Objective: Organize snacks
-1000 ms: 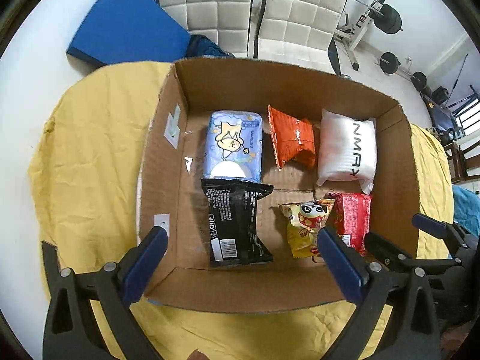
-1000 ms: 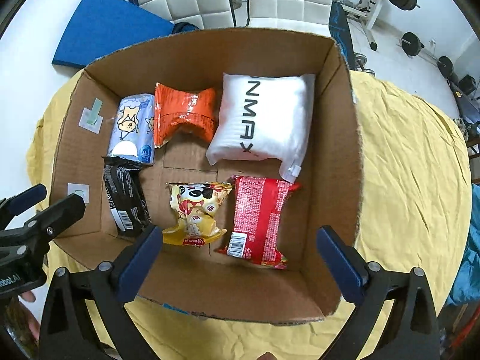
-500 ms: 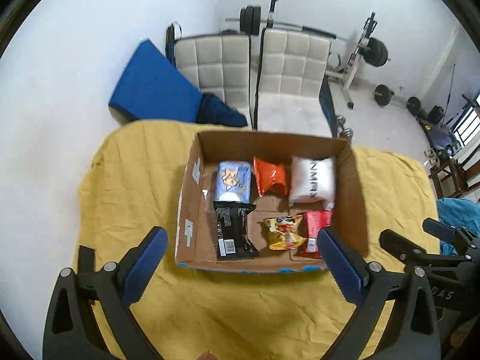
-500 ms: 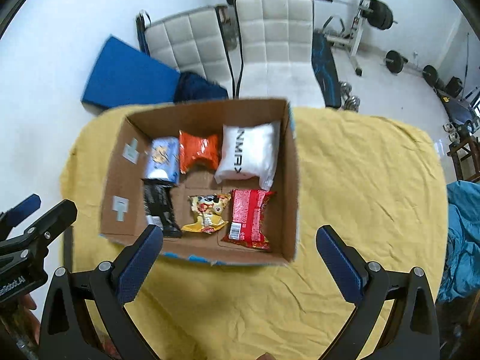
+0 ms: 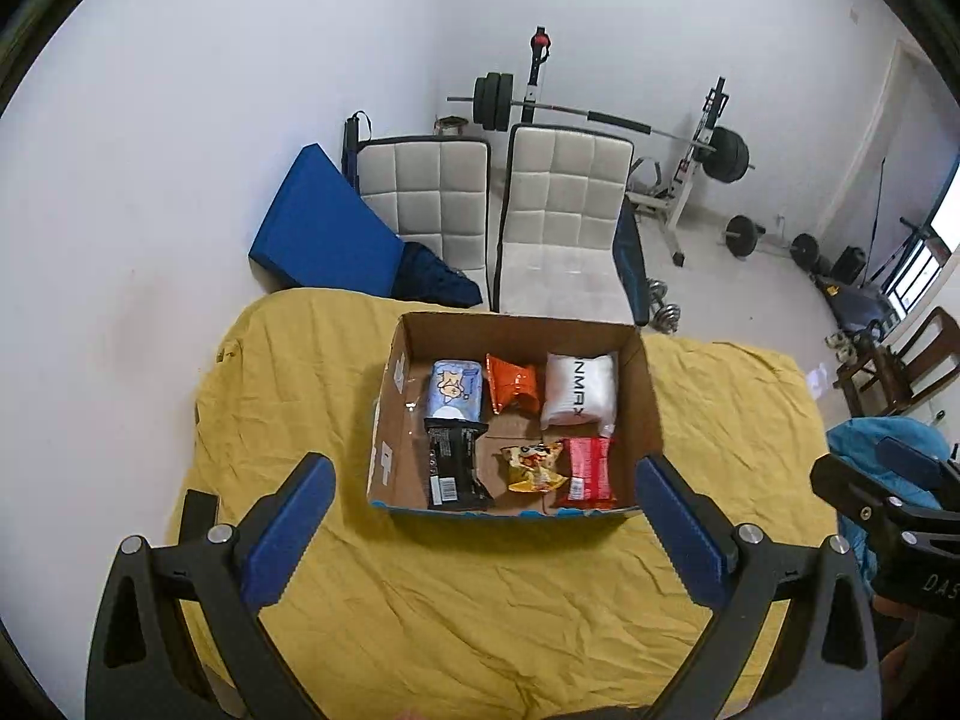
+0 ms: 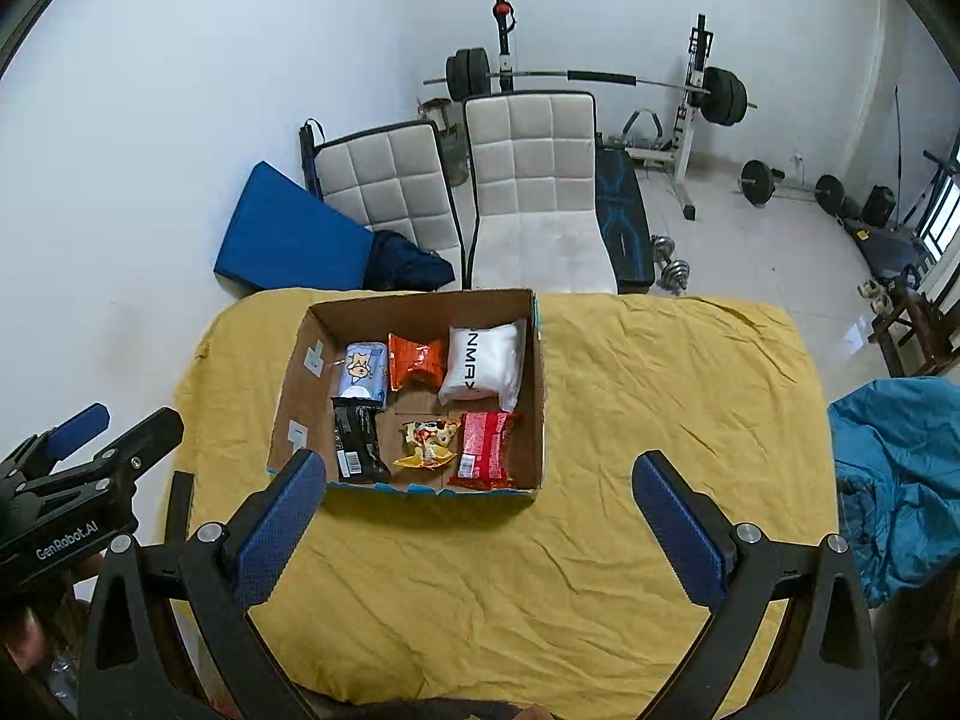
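An open cardboard box point(image 5: 653, 396) point(image 6: 537, 396) sits on a table under a yellow cloth point(image 5: 480, 588) point(image 6: 660, 396). Inside lie several snack packs in two rows: a light blue pack point(image 5: 455, 387), an orange pack point(image 5: 510, 381), a white pack point(image 5: 581, 389), a black pack point(image 5: 453, 468), a yellow pack point(image 5: 533, 467) and a red pack point(image 5: 588, 471). My left gripper point(image 5: 486, 531) is open and empty, held well back from the box. My right gripper point(image 6: 474, 528) is open and empty too, also back from the box.
Two white padded chairs point(image 6: 534, 180) and a blue mat point(image 6: 288, 240) stand behind the table. Weight equipment point(image 6: 708, 96) lines the far wall. A blue cloth point(image 6: 894, 468) lies at the right edge.
Both grippers have pulled up and back from just above the box, which now looks small and far. The packs inside have not moved.
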Demonstrator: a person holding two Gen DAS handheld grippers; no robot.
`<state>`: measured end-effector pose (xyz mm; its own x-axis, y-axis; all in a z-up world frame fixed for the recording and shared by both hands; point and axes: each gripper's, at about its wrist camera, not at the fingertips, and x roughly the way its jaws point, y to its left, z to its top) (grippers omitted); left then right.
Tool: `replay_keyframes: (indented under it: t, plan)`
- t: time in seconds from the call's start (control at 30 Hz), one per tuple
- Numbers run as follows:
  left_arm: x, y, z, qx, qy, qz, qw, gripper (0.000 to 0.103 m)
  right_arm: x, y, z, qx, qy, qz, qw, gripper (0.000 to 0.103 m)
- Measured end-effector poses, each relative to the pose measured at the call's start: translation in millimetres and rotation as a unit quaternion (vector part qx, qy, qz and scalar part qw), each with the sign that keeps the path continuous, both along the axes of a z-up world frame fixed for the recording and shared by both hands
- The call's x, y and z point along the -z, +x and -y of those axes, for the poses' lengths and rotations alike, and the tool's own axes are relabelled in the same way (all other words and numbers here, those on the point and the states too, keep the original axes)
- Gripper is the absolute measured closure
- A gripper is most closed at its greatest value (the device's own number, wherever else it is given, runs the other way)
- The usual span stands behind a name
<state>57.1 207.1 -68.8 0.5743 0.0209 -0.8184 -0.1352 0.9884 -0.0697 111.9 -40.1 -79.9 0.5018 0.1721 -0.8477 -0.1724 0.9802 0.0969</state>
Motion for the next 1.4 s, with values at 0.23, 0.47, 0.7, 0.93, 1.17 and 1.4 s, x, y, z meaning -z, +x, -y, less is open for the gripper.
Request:
replay_keyframes:
  t: [0.23, 0.47, 0.7, 0.93, 1.17, 1.4]
  plan:
    - [-19, -21, 7, -0.006, 0.015, 0.012, 0.9998, 0.000, -19, -20, 2, -0.003, -0.008, 0.014, 1.000, 0.000]
    - [-21, -29, 6, -0.017, 0.014, 0.014, 0.9997, 0.000, -27, -32, 6, -0.001, -0.015, 0.021, 1.000, 0.000]
    - [-18, -33, 8, -0.015, 0.008, 0.005, 0.9998, 0.000, -22, -34, 4, -0.008, -0.021, 0.013, 1.000, 0.000]
    - [-14, -35, 12, -0.014, 0.017, -0.001, 0.9998, 0.001, -18, -37, -2, -0.012, -0.035, 0.016, 0.999, 0.000]
    - [-13, -39, 11, -0.014, 0.018, -0.005, 0.9997, 0.000, -15, -38, 0, -0.012, -0.033, 0.015, 0.999, 0.000]
    - [-12, -38, 9, -0.013, 0.017, -0.003, 0.9998, 0.001, -15, -40, 3, -0.009, -0.037, 0.020, 0.999, 0.000]
